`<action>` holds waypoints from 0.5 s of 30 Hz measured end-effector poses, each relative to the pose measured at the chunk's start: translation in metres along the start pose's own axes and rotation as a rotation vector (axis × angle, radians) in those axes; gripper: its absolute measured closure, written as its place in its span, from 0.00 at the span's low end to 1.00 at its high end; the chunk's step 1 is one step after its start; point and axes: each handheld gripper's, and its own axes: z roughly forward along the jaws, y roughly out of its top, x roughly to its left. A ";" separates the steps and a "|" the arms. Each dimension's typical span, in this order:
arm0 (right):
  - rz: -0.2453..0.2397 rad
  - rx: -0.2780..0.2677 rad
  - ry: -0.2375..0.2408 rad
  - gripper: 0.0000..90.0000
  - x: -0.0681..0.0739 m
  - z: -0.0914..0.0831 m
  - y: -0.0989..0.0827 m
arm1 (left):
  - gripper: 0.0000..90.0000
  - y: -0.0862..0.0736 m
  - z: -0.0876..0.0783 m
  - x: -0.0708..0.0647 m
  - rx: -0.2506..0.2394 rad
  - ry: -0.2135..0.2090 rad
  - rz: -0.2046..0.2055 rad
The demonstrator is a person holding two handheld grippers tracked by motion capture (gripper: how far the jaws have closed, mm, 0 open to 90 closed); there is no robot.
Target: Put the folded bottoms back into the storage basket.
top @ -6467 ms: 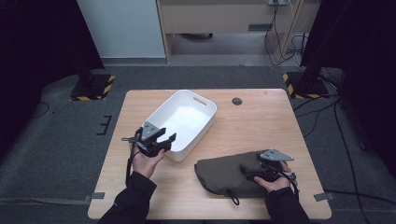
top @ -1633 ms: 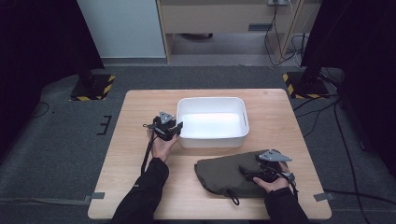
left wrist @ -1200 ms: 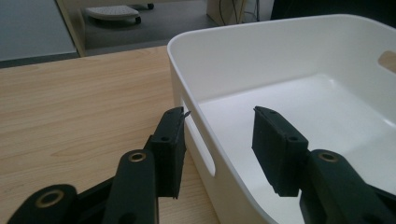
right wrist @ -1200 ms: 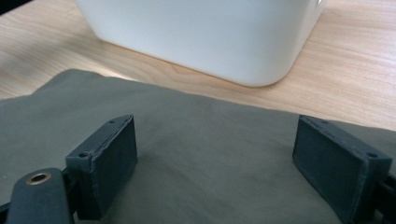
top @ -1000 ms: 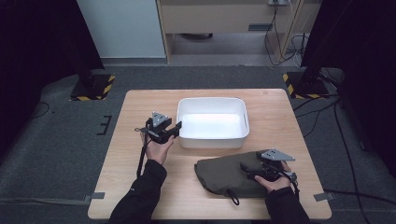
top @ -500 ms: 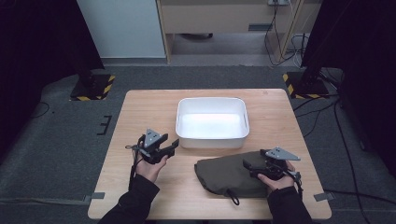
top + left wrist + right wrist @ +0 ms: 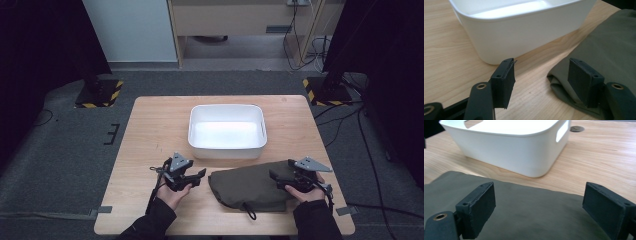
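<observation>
A white plastic bin (image 7: 226, 131) stands empty at the table's middle. In front of it lies a flat olive-green drawstring bag (image 7: 250, 186). My left gripper (image 7: 201, 176) hovers low just left of the bag's left end, pointing at it. Its jaws have just been opening and stand open. In the left gripper view (image 7: 544, 80) the bag's folded corner (image 7: 564, 80) lies beside the right pad, with bare wood between the pads. My right gripper (image 7: 278, 180) rests over the bag's right end. Its jaws (image 7: 541, 207) are wide open above the cloth (image 7: 524, 210), gripping nothing.
The wooden table (image 7: 150, 130) has bare room left of the bin and along its front left. The bag's black cord (image 7: 248, 212) trails toward the front edge. A round cable hole (image 7: 284, 99) sits at the back right. Dark floor surrounds the table.
My left hand has come away from the bin's left side, toward the front edge and down to the bag's left end. The right hand has shifted slightly right. The bin sits square.
</observation>
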 end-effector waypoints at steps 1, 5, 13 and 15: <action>-0.002 0.001 -0.008 0.12 -0.002 -0.001 0.000 | 0.42 0.000 0.002 -0.004 0.005 -0.005 -0.005; -0.009 0.001 -0.028 0.13 -0.006 -0.004 -0.001 | 0.41 0.000 0.007 -0.009 0.017 -0.015 -0.002; 0.011 0.039 -0.074 0.16 -0.025 -0.014 -0.005 | 0.38 -0.005 0.018 -0.020 0.054 -0.030 -0.001; 0.018 0.047 -0.090 0.15 -0.030 -0.016 -0.007 | 0.38 -0.006 0.021 -0.023 0.065 -0.035 -0.006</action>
